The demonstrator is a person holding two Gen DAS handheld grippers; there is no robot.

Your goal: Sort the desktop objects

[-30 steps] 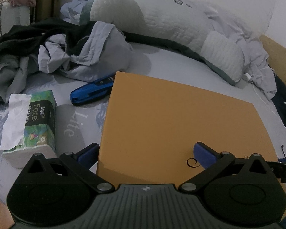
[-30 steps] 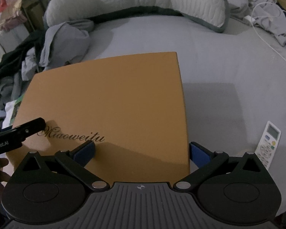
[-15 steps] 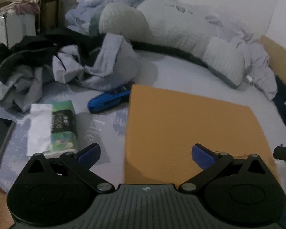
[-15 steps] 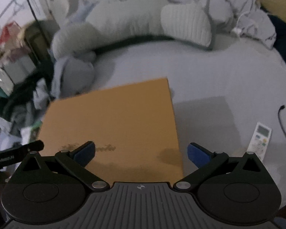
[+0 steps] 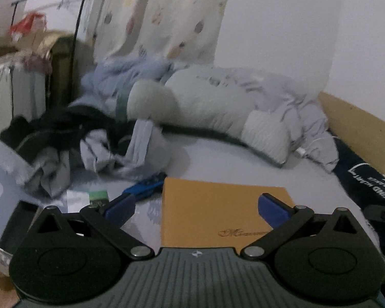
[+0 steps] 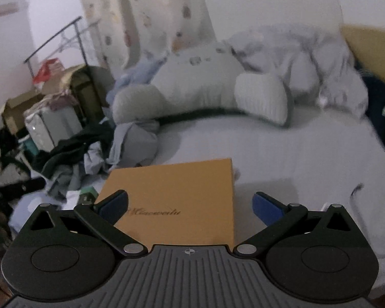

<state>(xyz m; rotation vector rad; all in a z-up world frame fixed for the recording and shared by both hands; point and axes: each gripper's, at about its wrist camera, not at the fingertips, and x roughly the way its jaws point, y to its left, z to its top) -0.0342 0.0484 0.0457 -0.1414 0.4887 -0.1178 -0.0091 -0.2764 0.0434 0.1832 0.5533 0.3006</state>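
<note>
A flat orange box with script lettering lies on the grey bed sheet; it also shows in the right wrist view. My left gripper is open and empty, above the box's near edge. My right gripper is open and empty, above the same box. A blue stapler lies left of the box. A green tissue pack lies further left, partly hidden by my left finger. It also peeks out in the right wrist view.
A long grey pillow and crumpled clothes lie across the back of the bed. A dark flat device lies at the left. A suitcase and clothes rack stand beyond. A wooden bed frame runs along the right.
Both grippers have pulled back and tilted up from the box, so it looks smaller and the wall and curtain show. The white remote has left the right view. Both stayed open.
</note>
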